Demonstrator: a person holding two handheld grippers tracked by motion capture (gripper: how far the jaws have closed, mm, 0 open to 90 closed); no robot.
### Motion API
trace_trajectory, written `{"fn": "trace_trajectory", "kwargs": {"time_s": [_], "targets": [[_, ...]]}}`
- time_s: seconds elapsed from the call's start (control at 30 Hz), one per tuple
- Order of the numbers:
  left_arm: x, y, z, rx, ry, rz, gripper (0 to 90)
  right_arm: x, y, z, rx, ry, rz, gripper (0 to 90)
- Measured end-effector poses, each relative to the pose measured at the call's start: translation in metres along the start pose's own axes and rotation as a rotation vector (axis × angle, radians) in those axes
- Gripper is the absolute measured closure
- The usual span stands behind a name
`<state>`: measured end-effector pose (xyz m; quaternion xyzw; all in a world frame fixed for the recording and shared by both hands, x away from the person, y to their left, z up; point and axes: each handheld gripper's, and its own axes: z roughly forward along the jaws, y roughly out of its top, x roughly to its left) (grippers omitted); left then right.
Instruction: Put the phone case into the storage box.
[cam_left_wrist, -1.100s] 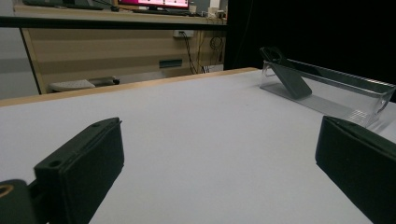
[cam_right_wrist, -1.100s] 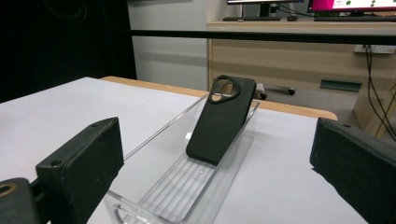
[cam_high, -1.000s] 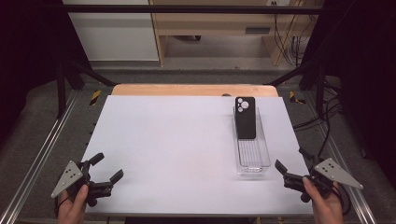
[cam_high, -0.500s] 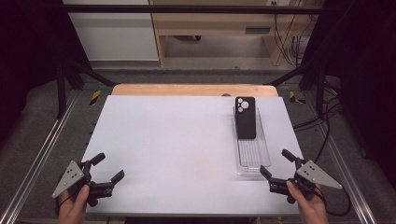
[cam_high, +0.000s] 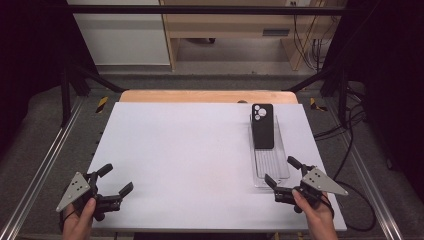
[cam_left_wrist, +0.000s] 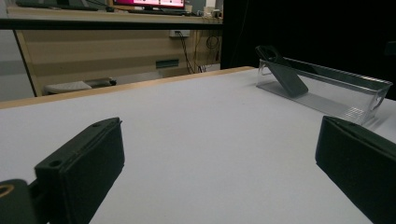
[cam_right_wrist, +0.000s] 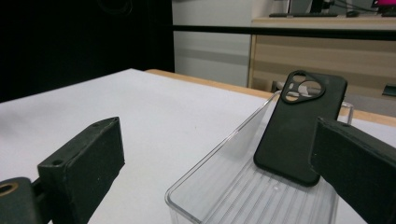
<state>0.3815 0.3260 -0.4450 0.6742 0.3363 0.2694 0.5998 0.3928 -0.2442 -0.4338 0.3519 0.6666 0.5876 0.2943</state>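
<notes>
Black phone case (cam_high: 263, 126) sits in the far half of the clear tray (cam_high: 270, 175), leaning tilted with its camera-cutout end propped up on the tray's far wall, lower end down on the ribbed floor; the right gripper view shows that tilt clearly. Tray lies lengthwise on the right side of the white tabletop (cam_high: 190, 150), near end empty. Right tongs (cam_high: 281, 175) are at the tray's near end, jaws wide apart, straddling the near corner, not touching case or tray as far as I can tell; right hand (cam_high: 312, 212) grips from the bottom edge, grey plate on top, jaws pointing forward-left toward the tray. Left tongs (cam_high: 116, 179) are at the near-left corner of the tabletop, jaws also apart, holding nothing, aimed across the surface toward the tray; left hand (cam_high: 80, 220) is low at the tabletop's near edge. Room: the whole middle of the tabletop between the two tongs is bare, the tray has a narrow margin to the right edge, and the wooden strip runs along the far edge. Versus a second ago: the right tongs have come in from the near-right corner to the tray's near end; left tongs, tray and case unchanged.
</notes>
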Motion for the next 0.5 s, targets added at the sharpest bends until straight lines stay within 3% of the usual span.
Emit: {"fn": "trace_trajectory", "kwargs": {"time_s": [0.1, 0.33, 0.5], "targets": [[0.0002, 0.0001, 0.0008, 0.001, -0.003, 0.003, 1.3, 0.0016, -0.0017, 0.0036, 0.028, 0.007, -0.009, 3.6], [-0.0012, -0.0004, 0.0034, 0.011, -0.009, 0.011, 1.3, 0.0017, -0.0027, 0.0081, 0.072, 0.016, 0.024, 4.0], [-0.0019, -0.0006, 0.0046, 0.020, -0.013, 0.022, 1.3, 0.0023, 0.0003, 0.0070, 0.051, 0.035, 0.021, 5.1]]}}
